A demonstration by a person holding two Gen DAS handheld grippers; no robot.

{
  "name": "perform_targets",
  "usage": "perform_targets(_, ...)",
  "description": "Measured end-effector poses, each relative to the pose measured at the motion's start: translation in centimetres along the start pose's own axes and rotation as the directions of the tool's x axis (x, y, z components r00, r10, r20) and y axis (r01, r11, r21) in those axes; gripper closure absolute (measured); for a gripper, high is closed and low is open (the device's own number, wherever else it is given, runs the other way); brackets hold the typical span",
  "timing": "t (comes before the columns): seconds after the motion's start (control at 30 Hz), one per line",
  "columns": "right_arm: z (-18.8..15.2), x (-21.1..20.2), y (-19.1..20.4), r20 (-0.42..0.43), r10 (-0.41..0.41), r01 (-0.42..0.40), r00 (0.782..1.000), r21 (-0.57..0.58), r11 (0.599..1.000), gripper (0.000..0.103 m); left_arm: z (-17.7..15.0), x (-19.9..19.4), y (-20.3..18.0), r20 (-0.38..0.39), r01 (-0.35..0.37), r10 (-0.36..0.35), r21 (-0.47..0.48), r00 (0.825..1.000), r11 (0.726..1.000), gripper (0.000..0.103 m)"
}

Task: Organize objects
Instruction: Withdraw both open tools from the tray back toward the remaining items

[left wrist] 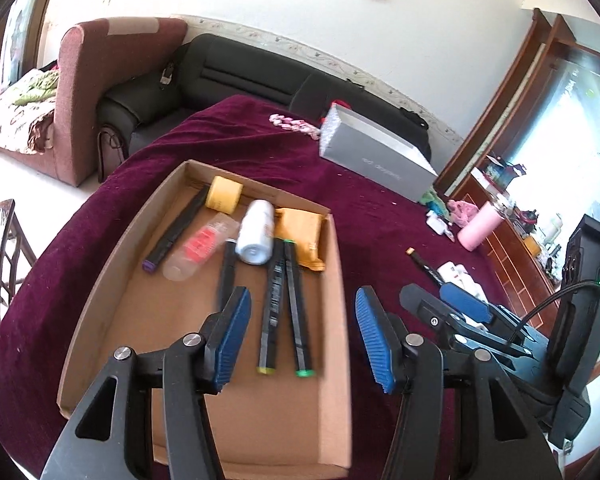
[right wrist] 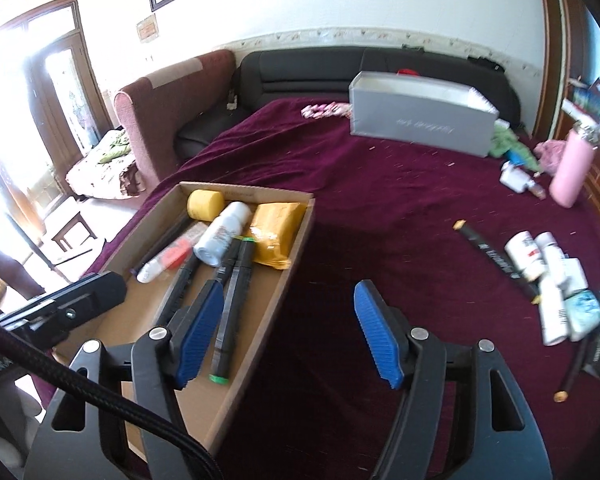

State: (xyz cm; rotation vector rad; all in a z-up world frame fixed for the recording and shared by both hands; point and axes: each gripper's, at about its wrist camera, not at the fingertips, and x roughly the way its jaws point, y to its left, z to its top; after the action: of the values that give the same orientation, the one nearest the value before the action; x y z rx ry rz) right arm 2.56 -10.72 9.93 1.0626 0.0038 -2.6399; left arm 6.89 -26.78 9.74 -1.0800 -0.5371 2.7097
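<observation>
A shallow cardboard tray [left wrist: 100,292] [right wrist: 288,268] lies on a maroon cloth. It holds several black markers [left wrist: 274,300] [right wrist: 232,312], a white bottle [left wrist: 256,232] [right wrist: 220,232], a clear bottle with a red label [left wrist: 198,246], a yellow roll [left wrist: 224,194] [right wrist: 205,204] and an orange packet [left wrist: 304,236] [right wrist: 274,232]. My left gripper [left wrist: 300,340] is open and empty above the tray's near right part. My right gripper [right wrist: 288,332] is open and empty over the tray's right wall. A loose marker [right wrist: 496,256] and a pile of white bottles [right wrist: 548,276] lie to the right.
A grey box [left wrist: 376,152] [right wrist: 420,120] stands at the back of the cloth. A pink bottle [left wrist: 480,226] [right wrist: 572,168] stands at the right edge by small clutter. A black sofa [left wrist: 236,68] and a red armchair [left wrist: 100,80] are behind.
</observation>
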Motion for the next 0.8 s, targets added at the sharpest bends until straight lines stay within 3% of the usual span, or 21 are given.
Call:
perform_targets(0.5, -2.3, -4.5, -9.2, 0.054, -0.086, 0.080, 0.995, 0.110, 0.991, 0.029, -2.5, 1.4, -9.6, -0.061, 0.040, -0.032, 0.144, 0.998, 0.989, 0.055)
perform_targets(0.7, -2.6, -5.0, -14.4, 0.043, -0.141, 0.132, 0.989, 0.174, 0.976, 0.028, -4.0, 3.7, -11.8, -0.134, 0.052, -0.029, 0.169, 0.991, 0.984, 0.055)
perform_targets(0.8, -2.6, -5.4, -17.5, 0.039, -0.133, 0.120, 0.990, 0.237, 0.964, 0.028, -5.0, 5.1, -12.8, -0.180, 0.053, -0.018, 0.192, 0.984, 0.980, 0.055)
